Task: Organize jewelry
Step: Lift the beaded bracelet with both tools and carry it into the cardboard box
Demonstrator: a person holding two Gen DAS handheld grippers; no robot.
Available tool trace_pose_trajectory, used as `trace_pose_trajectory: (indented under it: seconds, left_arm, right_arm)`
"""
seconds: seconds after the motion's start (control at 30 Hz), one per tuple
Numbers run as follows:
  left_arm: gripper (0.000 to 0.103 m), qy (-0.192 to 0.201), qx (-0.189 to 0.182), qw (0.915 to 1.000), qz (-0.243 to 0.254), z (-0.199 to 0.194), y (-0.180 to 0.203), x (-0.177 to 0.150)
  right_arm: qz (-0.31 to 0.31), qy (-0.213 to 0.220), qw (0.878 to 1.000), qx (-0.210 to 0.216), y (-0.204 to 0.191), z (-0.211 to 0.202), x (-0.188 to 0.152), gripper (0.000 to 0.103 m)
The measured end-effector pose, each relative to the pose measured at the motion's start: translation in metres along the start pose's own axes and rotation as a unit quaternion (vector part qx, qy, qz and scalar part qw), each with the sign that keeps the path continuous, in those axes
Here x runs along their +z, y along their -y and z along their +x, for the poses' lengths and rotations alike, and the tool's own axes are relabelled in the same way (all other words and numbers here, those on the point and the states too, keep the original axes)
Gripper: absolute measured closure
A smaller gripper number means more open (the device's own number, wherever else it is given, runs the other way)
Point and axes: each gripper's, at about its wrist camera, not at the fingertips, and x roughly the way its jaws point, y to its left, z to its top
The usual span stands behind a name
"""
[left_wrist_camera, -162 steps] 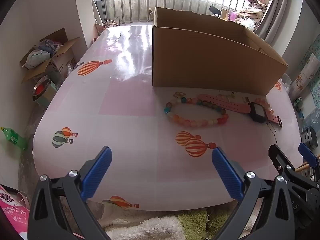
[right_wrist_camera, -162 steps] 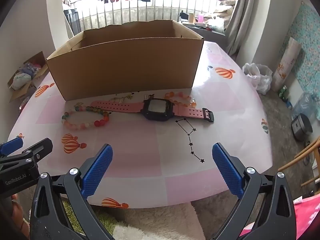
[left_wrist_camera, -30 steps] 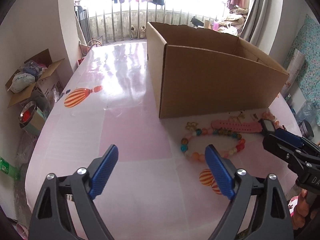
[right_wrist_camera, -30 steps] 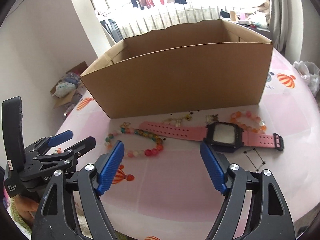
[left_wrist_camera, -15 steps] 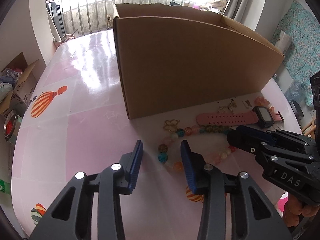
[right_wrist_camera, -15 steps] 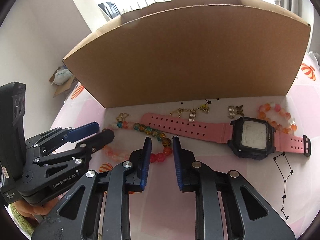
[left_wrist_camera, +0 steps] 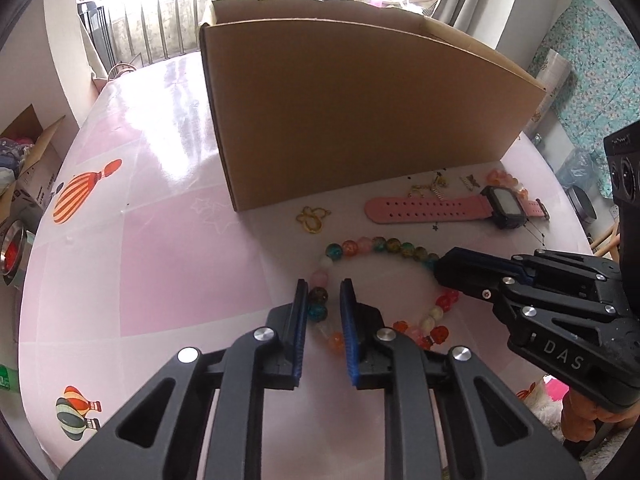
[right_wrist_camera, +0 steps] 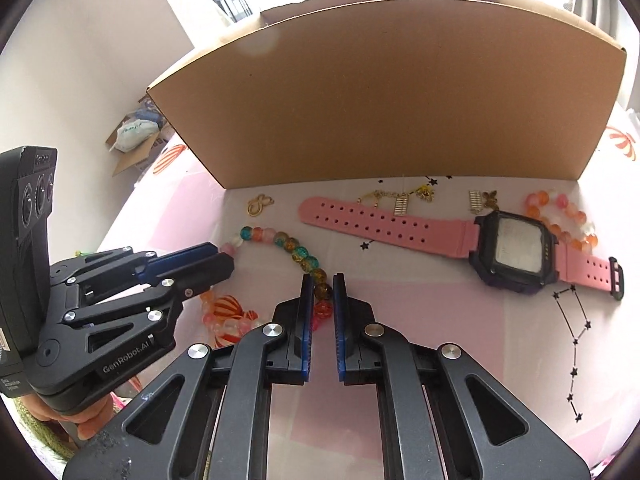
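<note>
Multicoloured glass-bead bracelet [left_wrist_camera: 384, 246] on the pink counter [left_wrist_camera: 160, 240]: light, limp, likely slippery; best pinched across single beads. Left gripper [left_wrist_camera: 324, 294] and right gripper [right_wrist_camera: 321, 288] each narrowed around beads on opposite sides of the loop; whether they are touching is unclear.

A multicoloured bead bracelet [left_wrist_camera: 380, 248] lies looped on the pink table beside a flat pink-strapped watch [right_wrist_camera: 508, 248], an orange bead bracelet [right_wrist_camera: 560, 216] and small gold charms [right_wrist_camera: 404, 200].
</note>
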Motion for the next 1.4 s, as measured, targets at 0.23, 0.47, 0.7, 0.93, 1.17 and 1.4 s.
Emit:
trace_pose_trajectory:
  seconds: [0.23,0.47,0.7,0.93,1.17,1.4]
  left_arm:
    - [0.086,0.010,0.030,0.9991,0.029,0.004,0.010,0.003]
    - [0.094,0.028,0.057,0.9972,0.039,0.003,0.016,0.001]
    - [0.094,0.067,0.029,0.9972,0.017,-0.040,0.018,0.002]
    - [0.094,0.155,0.007,0.9875,0.029,-0.111,0.029,0.031]
    - [0.094,0.217,-0.006,0.9750,0.047,-0.147,0.028,0.111]
    - [0.094,0.124,-0.013,0.9922,0.006,-0.072,-0.002,0.203]
  right_arm:
    - [-0.022,0.012,1.000,-0.007,-0.008,0.006,0.004,0.091]
    - [-0.027,0.026,0.999,-0.015,-0.019,0.012,-0.001,0.096]
    - [-0.032,0.075,0.997,-0.017,-0.026,-0.025,-0.007,0.096]
    - [-0.048,0.148,0.988,0.003,-0.043,-0.076,0.015,0.096]
    - [-0.094,0.212,0.973,0.015,-0.035,-0.124,0.095,0.096]
    - [-0.077,0.098,0.992,0.037,0.000,-0.071,0.187,0.096]
